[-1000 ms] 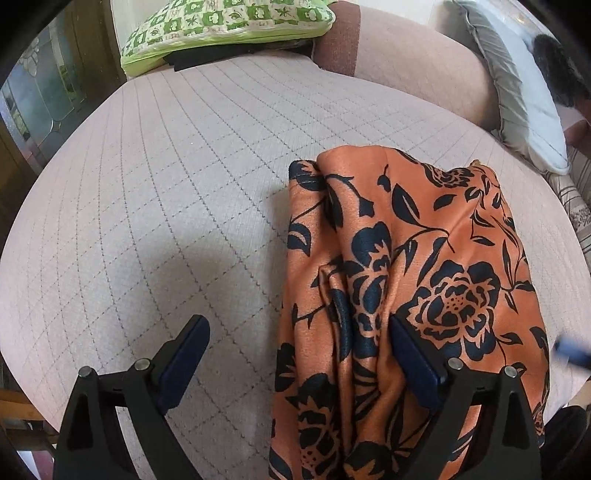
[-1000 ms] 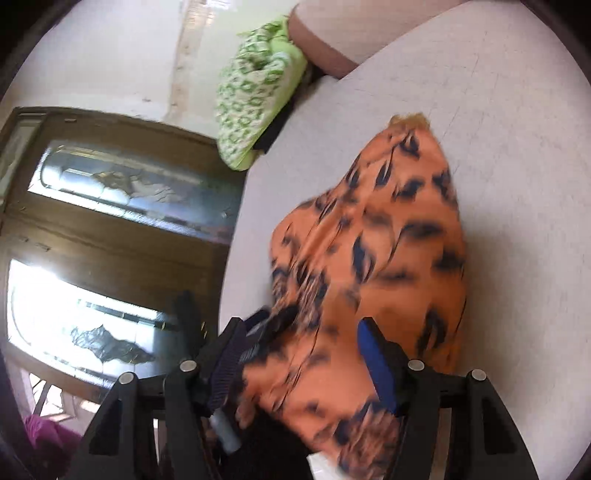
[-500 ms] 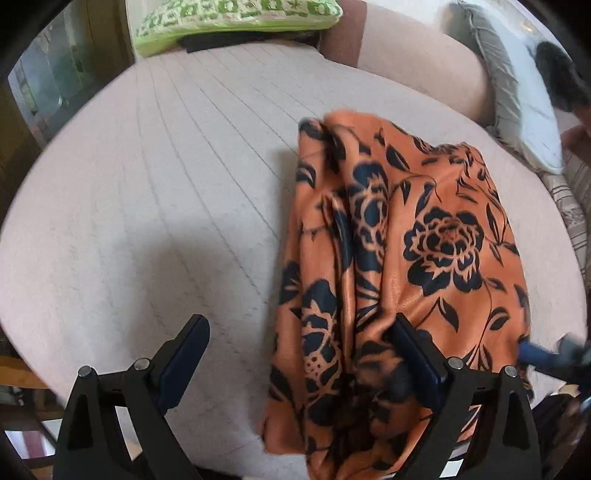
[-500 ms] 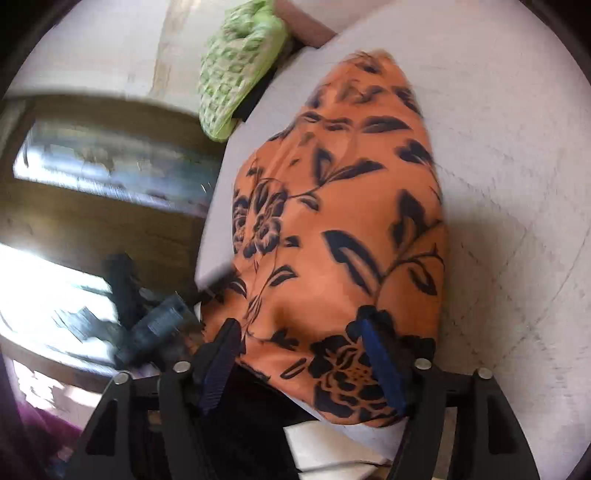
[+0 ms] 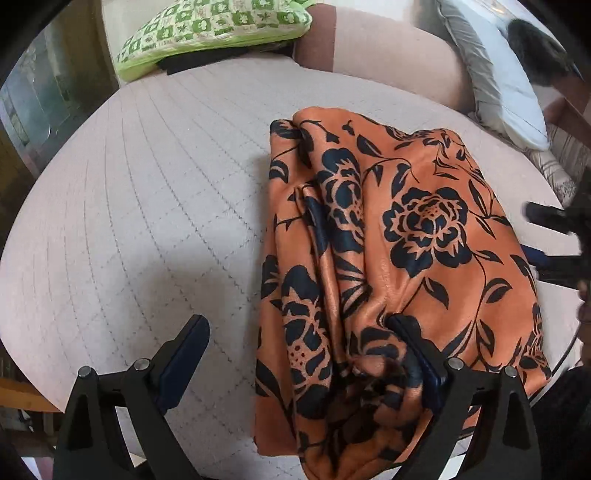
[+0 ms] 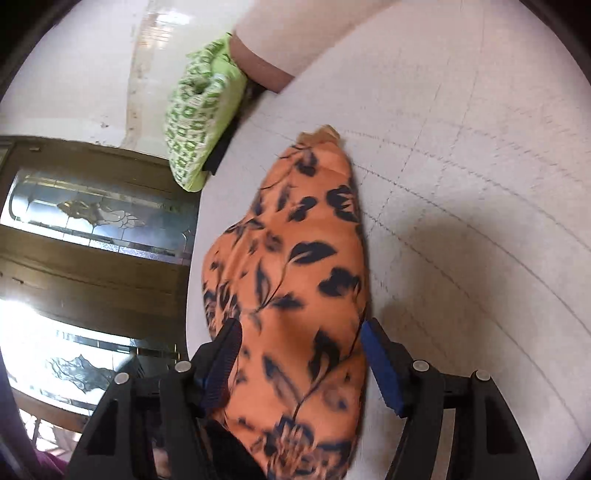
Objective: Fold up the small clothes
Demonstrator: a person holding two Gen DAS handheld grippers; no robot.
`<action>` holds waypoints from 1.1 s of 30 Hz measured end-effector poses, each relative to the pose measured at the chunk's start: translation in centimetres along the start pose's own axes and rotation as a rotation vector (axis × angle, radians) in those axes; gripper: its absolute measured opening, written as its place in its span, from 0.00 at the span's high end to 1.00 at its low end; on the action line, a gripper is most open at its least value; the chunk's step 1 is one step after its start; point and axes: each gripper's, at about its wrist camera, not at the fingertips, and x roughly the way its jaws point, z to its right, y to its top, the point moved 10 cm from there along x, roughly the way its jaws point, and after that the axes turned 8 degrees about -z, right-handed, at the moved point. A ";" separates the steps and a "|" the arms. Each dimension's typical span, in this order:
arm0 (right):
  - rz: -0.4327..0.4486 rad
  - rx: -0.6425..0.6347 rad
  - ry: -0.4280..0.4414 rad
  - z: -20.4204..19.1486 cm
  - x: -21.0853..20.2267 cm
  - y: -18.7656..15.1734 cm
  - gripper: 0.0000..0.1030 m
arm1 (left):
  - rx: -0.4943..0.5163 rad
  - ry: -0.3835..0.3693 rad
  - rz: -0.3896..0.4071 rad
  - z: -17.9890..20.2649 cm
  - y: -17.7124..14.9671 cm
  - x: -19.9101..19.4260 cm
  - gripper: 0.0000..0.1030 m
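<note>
An orange garment with black flowers [image 5: 406,221] lies folded lengthwise on a quilted beige cushion [image 5: 147,221]. My left gripper [image 5: 295,323] is open wide at the garment's near end. Its right finger [image 5: 410,339] presses into the bunched fabric, while its left finger [image 5: 188,347] hangs over bare quilt. In the right wrist view the garment [image 6: 295,258] runs between the fingers of my right gripper [image 6: 300,328], which straddles its width from above and is open. The right gripper [image 5: 554,236] also shows, blurred, at the garment's right edge.
A green patterned pillow [image 5: 210,33] lies at the far end against the beige backrest [image 5: 388,55]. A grey-white pillow [image 5: 498,85] leans at the far right. A dark wooden door with glass panes [image 6: 92,214] stands beyond the cushion's edge. Bare quilt lies left of the garment.
The left gripper drew back along the garment, so its near end now shows. The right gripper swung and sank over the garment, whose far end now lies bunched and narrower.
</note>
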 end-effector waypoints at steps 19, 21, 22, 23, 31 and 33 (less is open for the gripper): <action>-0.005 -0.152 -0.398 -2.3 5.5 3.4 0.39 | -0.032 -0.113 0.049 -2.2 1.2 -1.3 0.02; -0.002 -0.133 -0.326 -2.9 4.5 3.3 0.32 | -0.118 -0.222 0.074 -3.6 2.2 -2.7 0.02; -0.003 -0.151 -0.314 -3.3 3.7 2.9 0.32 | -0.157 -0.282 0.065 -4.2 2.7 -2.9 0.02; -0.001 -0.161 -0.297 -3.4 3.0 2.5 0.32 | -0.186 -0.336 0.044 -4.8 3.2 -2.7 0.02; -0.041 -0.143 -0.122 -3.8 2.4 -1.3 0.31 | -0.197 -0.424 -0.153 -4.2 4.4 2.4 0.03; -0.038 -0.157 -0.131 -3.5 2.3 -1.8 0.31 | -0.139 -0.377 -0.138 -3.5 4.8 2.2 0.04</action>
